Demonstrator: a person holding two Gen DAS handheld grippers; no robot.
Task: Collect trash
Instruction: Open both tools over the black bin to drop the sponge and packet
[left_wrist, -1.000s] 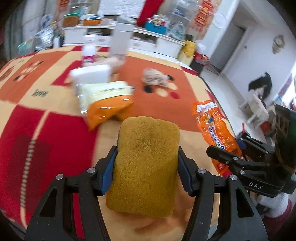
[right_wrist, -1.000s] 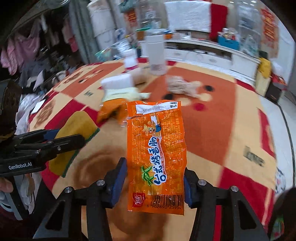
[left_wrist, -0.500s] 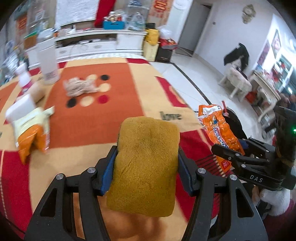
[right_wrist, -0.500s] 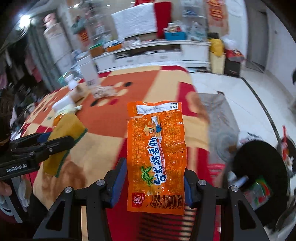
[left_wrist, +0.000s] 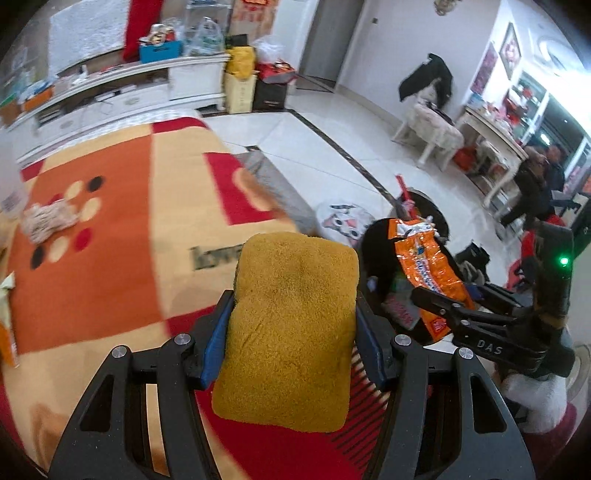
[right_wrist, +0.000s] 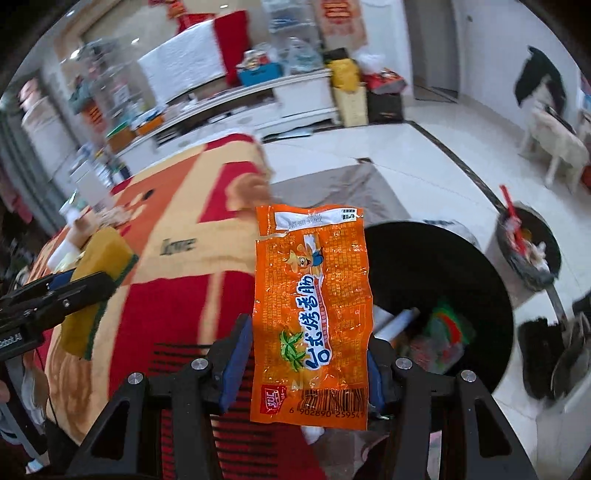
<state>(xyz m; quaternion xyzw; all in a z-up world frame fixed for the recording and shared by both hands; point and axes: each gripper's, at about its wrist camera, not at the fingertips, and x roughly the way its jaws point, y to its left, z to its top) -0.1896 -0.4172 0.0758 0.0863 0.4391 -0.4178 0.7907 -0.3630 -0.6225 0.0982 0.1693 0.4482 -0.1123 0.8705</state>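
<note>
My left gripper (left_wrist: 291, 325) is shut on a yellow sponge (left_wrist: 291, 332) and holds it over the right edge of the red and orange blanket (left_wrist: 110, 236). My right gripper (right_wrist: 306, 354) is shut on an orange snack wrapper (right_wrist: 312, 295), held at the near left rim of a black trash bin (right_wrist: 436, 266) with trash inside. In the left wrist view the right gripper (left_wrist: 443, 306) and wrapper (left_wrist: 424, 262) show at the right over the bin (left_wrist: 376, 240). In the right wrist view the left gripper (right_wrist: 74, 284) and sponge (right_wrist: 96, 266) show at the left.
A crumpled paper wad (left_wrist: 46, 218) lies on the blanket at the far left. A second round container (right_wrist: 528, 247) with a red item stands on the white floor right of the bin. A white low cabinet (right_wrist: 236, 107) runs along the back wall.
Both grippers swung right, away from the items on the blanket, toward the blanket's edge. The black bin has come close under the right gripper. Both grips are unchanged.
</note>
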